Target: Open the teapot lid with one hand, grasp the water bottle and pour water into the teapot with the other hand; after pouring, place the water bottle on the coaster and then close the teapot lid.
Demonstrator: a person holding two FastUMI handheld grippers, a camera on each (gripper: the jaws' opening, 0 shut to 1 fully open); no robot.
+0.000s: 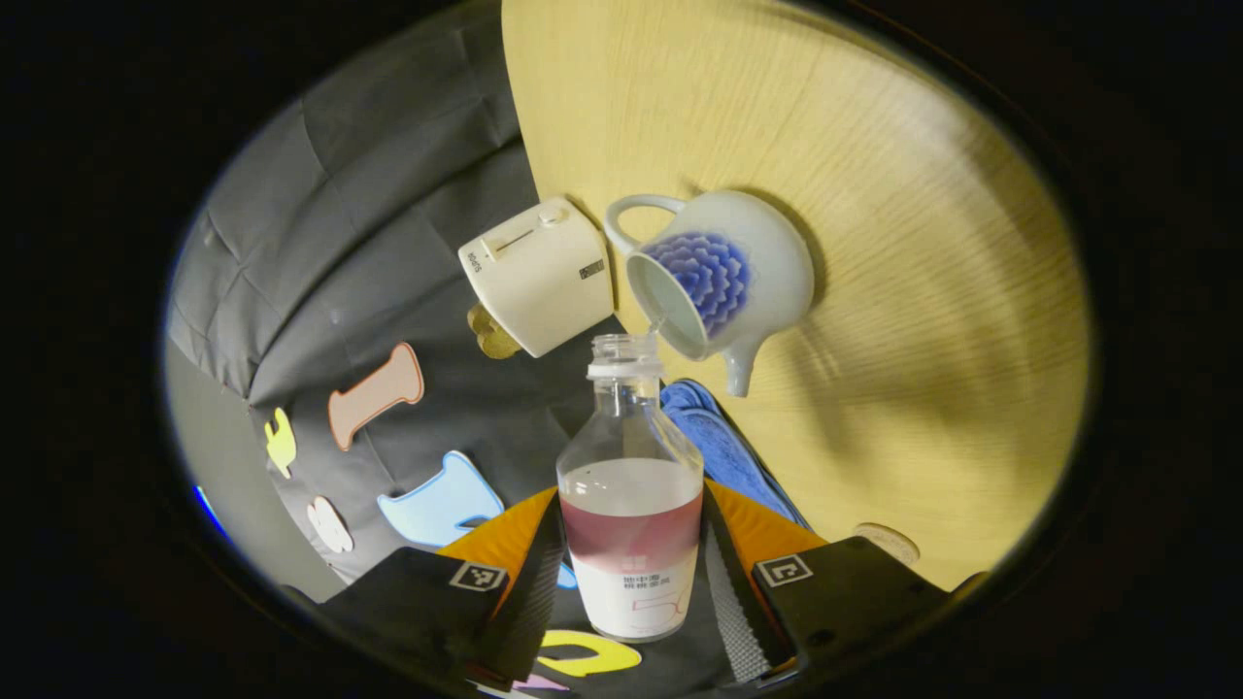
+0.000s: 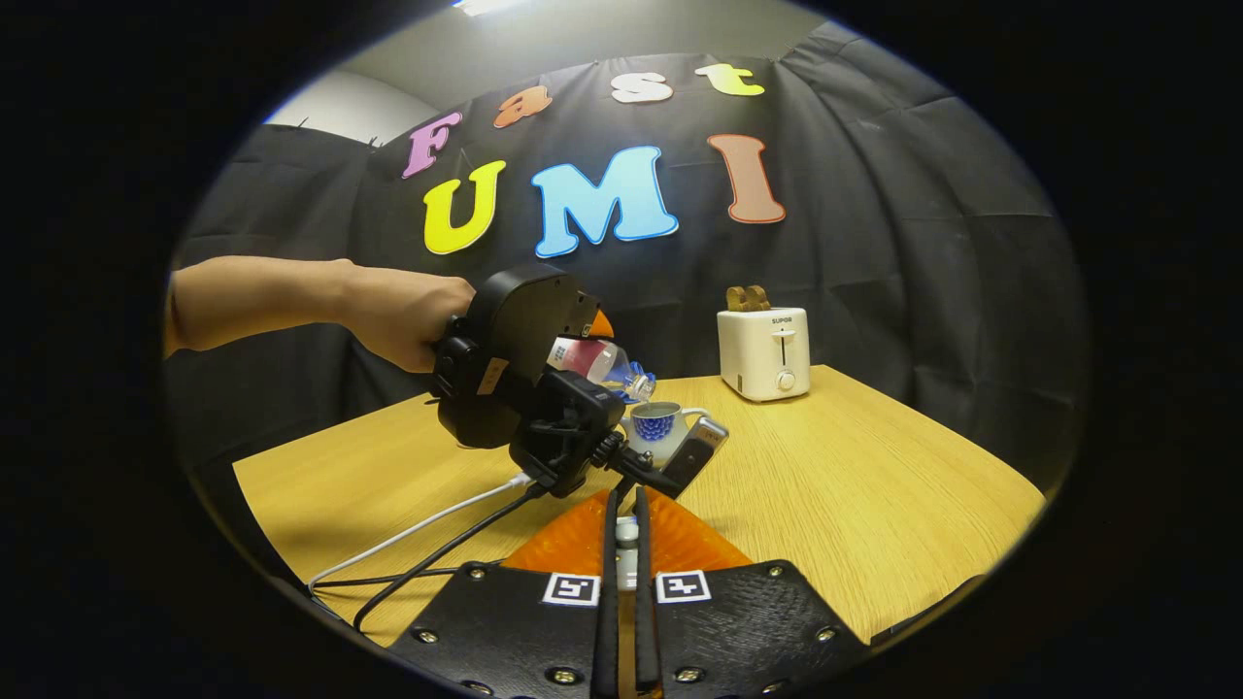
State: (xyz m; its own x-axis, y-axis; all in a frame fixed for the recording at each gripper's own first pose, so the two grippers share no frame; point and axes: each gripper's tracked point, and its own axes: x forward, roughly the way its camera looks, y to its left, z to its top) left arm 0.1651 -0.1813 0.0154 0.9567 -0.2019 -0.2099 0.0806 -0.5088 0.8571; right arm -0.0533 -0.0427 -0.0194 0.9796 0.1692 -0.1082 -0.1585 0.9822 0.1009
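Left gripper is clamping the water bottle and I'm tipping its mouth over the open teapot on the tabletop, while my right gripper is pinching the small lid; coaster placement and lid closing remain

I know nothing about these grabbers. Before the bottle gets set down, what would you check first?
1. Left gripper has a finger on each side of the clear plastic water bottle: ok.
2. Bottle mouth at the open top of the white teapot with blue flower pattern: ok.
3. Pouring finished: not ok, water remains in the bottle and a trickle shows at its mouth.
4. Right gripper nearly closed on a small white piece, probably the lid: cannot tell.
5. Pale round disc at the edge of the wooden table, possibly the coaster, free to take the bottle: cannot tell.
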